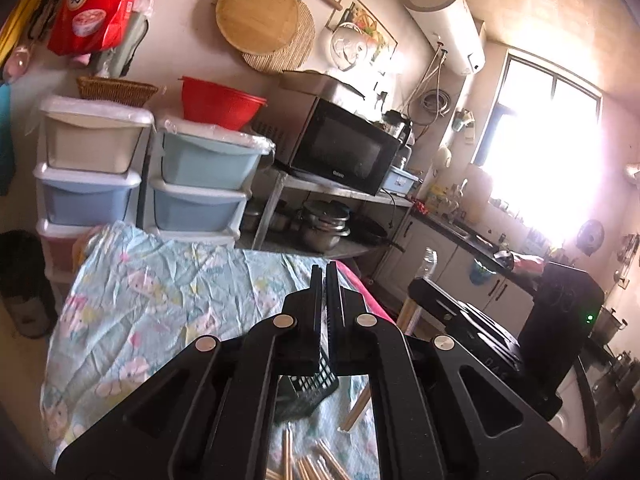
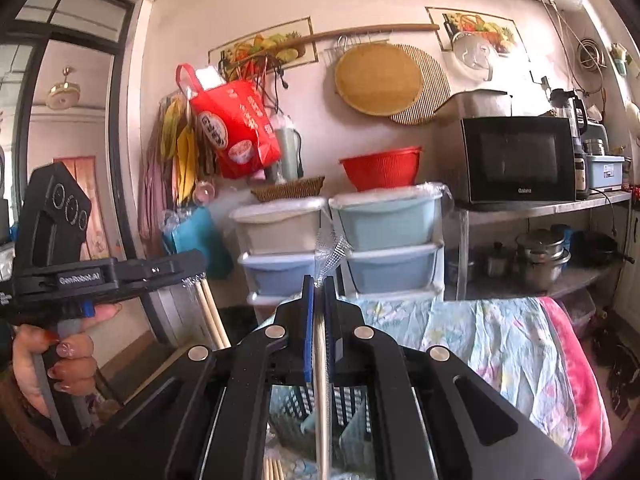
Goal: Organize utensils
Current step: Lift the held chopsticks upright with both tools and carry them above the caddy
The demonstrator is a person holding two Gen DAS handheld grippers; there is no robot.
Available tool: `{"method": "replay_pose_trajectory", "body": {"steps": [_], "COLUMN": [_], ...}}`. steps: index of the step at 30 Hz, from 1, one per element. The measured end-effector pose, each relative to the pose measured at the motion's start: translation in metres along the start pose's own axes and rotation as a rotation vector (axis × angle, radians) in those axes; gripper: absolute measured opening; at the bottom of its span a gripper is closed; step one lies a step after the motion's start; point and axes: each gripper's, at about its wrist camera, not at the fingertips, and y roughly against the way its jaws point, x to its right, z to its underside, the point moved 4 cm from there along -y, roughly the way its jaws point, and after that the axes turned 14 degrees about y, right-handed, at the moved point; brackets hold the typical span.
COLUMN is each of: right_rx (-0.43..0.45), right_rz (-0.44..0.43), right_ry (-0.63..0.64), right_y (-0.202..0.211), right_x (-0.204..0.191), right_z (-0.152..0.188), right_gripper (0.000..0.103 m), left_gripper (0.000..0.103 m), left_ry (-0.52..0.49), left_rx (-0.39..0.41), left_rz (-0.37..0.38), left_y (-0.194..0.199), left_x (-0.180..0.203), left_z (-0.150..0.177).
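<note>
Right hand-held gripper (image 2: 319, 280) is clamped on a wrapped chopstick (image 2: 321, 360); left hand-held gripper (image 2: 192, 280) on a wooden pair (image 2: 210, 312). Light, stiff, slippery sticks; mid-shaft hold judged safest.

We see a black microwave oven (image 2: 520, 158) on a grey metal shelf (image 2: 560, 205), with steel pots (image 2: 542, 254) stacked beneath it. Left of it stand pale blue and white plastic drawer units (image 2: 340, 240), a red plastic colander (image 2: 382, 166) atop one. A round wooden board (image 1: 256, 14) hangs on the wall above.
</note>
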Motion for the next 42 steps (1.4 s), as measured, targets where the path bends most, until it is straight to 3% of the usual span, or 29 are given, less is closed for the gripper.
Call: {"method": "replay_pose_trajectory", "body": {"steps": [16,31,42], "right_rx": [0.107,0.048,0.017], "right_rz": [0.096,0.12,0.123], "right_ry": [0.072,0.03,-0.019], "right_y": [-0.026,-0.065,-0.071], "right_x": [0.024,0.036,0.032], "right_z": [-0.028,0.023,0.052], "right_gripper": [0.005,0.005,0.006], "left_gripper": [0.001,0.001,0.001], "left_ry": [-0.039,-0.022,-0.005], "left_rx": [0.063,0.011,-0.012], "left_rz": [-0.082,-0.135,-0.152], "left_y": [-0.03,-0.059,-0.069], "left_x": [-0.009,-0.047,-0.063], "left_z": [-0.036,-0.006,0.024]}}
